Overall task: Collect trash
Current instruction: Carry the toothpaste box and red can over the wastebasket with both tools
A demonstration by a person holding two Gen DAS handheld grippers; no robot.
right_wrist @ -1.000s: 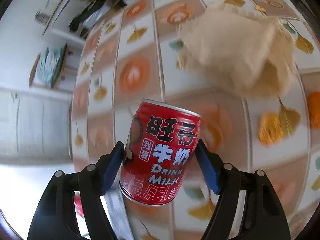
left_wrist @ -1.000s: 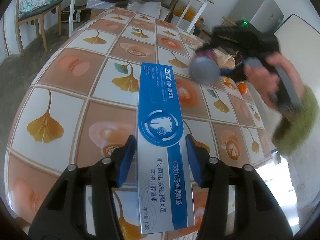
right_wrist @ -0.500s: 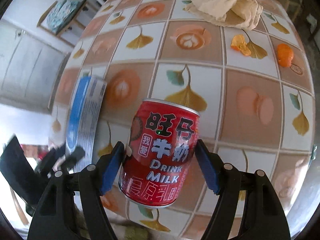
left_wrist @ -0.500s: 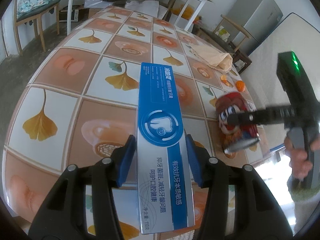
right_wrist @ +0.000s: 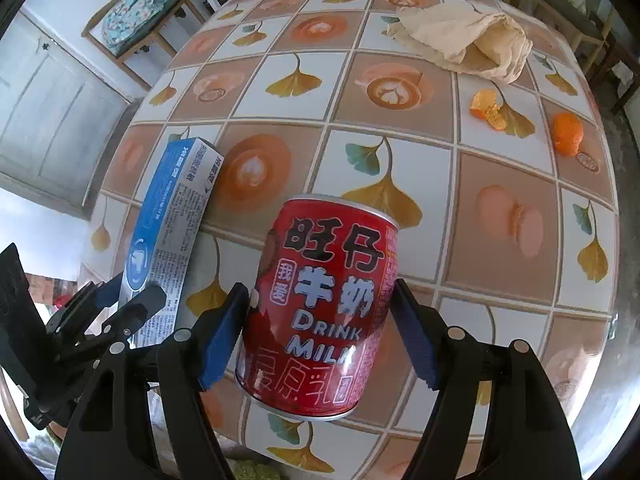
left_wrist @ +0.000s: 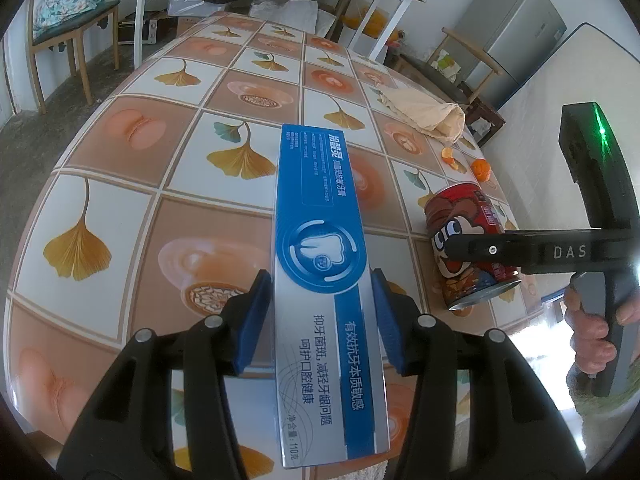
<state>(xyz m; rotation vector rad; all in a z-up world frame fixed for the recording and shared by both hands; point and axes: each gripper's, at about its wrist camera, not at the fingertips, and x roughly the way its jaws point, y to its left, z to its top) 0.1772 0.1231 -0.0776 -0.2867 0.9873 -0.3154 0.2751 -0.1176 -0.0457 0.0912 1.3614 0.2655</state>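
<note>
Left wrist view: left gripper (left_wrist: 320, 322) clamped mid-length on long blue-and-silver cardboard toothpaste box (left_wrist: 320, 264), held above tiled table (left_wrist: 120, 216). Light, crushable; grip flat sides. Right gripper (right_wrist: 320, 336) clamped on red cylindrical metal milk can (right_wrist: 320, 304), near edge. Smooth, probably slippery; squeeze mid-body.

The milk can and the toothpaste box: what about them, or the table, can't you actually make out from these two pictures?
- Milk can: whether it is empty; its top faces away in both views.
- Toothpaste box: near end hidden by the left hand-held gripper; contents unseen.
- Paper bag: its inside is in shadow.
- Where the trash goes: no bin shows in either view.
- Table: near edge cut off by both hand-held grippers.
</note>
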